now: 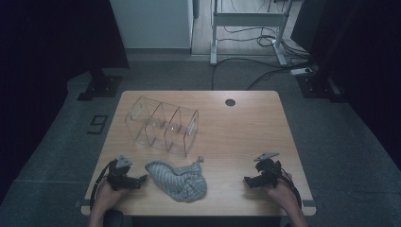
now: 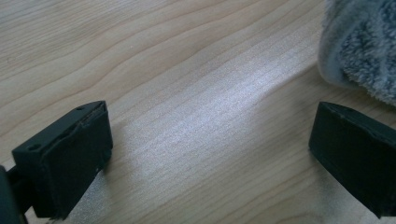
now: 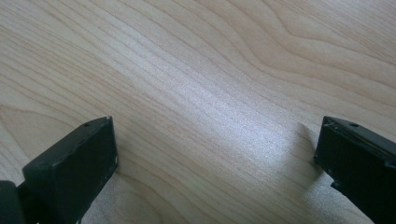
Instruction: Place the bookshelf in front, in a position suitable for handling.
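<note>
High view: two grippers, one cloth [image 1: 178, 178].

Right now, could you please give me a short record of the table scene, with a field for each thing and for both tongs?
table: light wood table, dark round hole near its far edge
cloth: crumpled grey striped cloth at the near edge, between the two hands
organiser: clear plastic organiser with several compartments, beyond the cloth, apart from it
left tongs: left tongs open, low over the wood, pointing at the cloth, nothing between them
right tongs: right tongs open, over bare wood, apart from the cloth
held: nothing
</note>
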